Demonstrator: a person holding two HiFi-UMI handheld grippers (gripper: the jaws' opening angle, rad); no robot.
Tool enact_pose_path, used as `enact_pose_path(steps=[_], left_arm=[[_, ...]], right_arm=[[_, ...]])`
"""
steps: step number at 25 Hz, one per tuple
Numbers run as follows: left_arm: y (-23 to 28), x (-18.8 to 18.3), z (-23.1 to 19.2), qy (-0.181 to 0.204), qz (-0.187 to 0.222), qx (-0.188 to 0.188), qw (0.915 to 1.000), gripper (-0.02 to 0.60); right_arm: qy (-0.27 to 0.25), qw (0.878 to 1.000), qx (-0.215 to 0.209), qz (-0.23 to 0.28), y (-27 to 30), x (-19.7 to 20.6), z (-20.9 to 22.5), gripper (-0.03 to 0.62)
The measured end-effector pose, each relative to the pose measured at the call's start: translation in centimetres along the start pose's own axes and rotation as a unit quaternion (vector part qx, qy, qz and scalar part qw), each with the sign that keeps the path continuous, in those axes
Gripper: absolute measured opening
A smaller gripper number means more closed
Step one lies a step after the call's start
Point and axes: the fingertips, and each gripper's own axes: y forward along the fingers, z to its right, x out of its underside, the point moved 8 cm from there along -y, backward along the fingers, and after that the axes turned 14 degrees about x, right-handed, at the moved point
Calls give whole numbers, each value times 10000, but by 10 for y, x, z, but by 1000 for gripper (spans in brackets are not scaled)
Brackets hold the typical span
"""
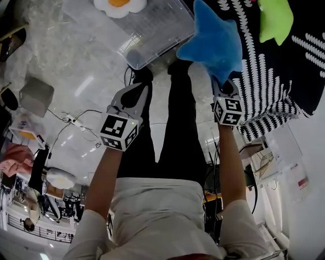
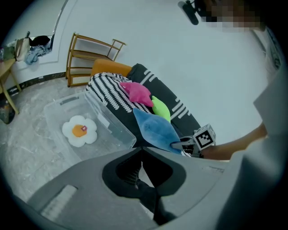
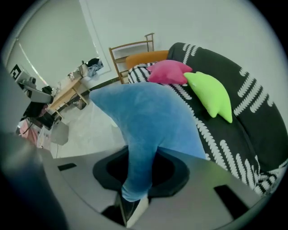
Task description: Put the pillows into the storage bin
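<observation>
Right gripper point(image 1: 223, 89): clamped on one arm of the blue pillow point(image 1: 210, 38); the plush fills the gap between the jaws.
Blue pillow: a star shape, held up off the sofa point(image 1: 264, 86), just right of the bin point(image 1: 167, 30) and overlapping its near right corner in the head view.
Left gripper point(image 2: 141, 152): jaws together with nothing between them, held near the bin's near wall, left of the legs point(image 1: 177, 127).
In the way: the legs (black trousers) stand between the two grippers, feet against the bin's near wall; that wall and its right corner lie between the blue pillow and the bin's inside.
Bin: clear plastic, on the floor left of the sofa, top open; the egg pillow point(image 1: 120, 6) lies flat on its bottom.
Sofa: black with white stripes; the green pillow point(image 3: 210, 95) and, farther along, the pink pillow point(image 3: 168, 72) lie on it.
Far end: an orange cushion point(image 2: 110, 68) and a wooden rack point(image 2: 90, 58) stand past the sofa.
Floor, left: cables point(image 1: 76, 122) and a grey box point(image 1: 35, 95), well apart from the bin.
</observation>
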Motion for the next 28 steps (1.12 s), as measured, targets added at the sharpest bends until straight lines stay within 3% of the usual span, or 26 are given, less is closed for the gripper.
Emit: enact_pose_path(steps=[6, 16, 28], left_arm=[[-24, 7, -24, -240, 258, -148, 9993, 21], [-62, 4, -61, -560, 534, -266, 9966, 21], [-87, -2, -86, -562, 644, -276, 9960, 21]], right_arm=[[-472, 9988, -65, 98, 17, -32, -43, 100], [313, 9993, -175, 73, -6, -71, -88, 101], [-222, 9961, -772, 367, -7, -120, -163, 103]])
